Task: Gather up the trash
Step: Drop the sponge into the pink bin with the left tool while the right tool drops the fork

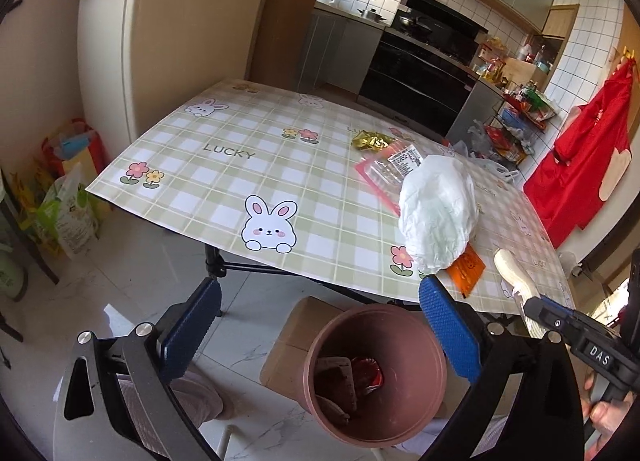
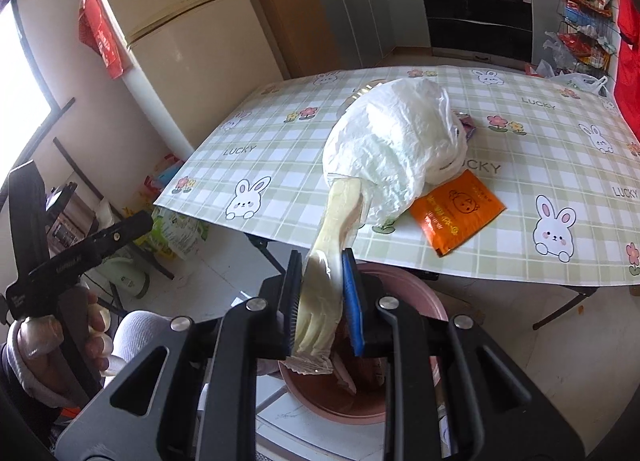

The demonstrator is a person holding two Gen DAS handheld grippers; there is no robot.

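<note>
Left gripper (image 1: 320, 325), a black-framed tool with blue textured pads (image 1: 450, 331), angled downward with its jaws spread wide and nothing between them. Right gripper (image 2: 320, 301), of the same black frame and blue pads (image 2: 354, 301), also angled downward, its jaws drawn close and pressed on the twisted neck of a white crumpled plastic bag (image 2: 394, 145). In the right wrist view the person's left hand (image 2: 60, 341), fingers curled, grasps the black handle of the left tool at the lower left. A pale sleeve cuff shows at that wrist.
</note>
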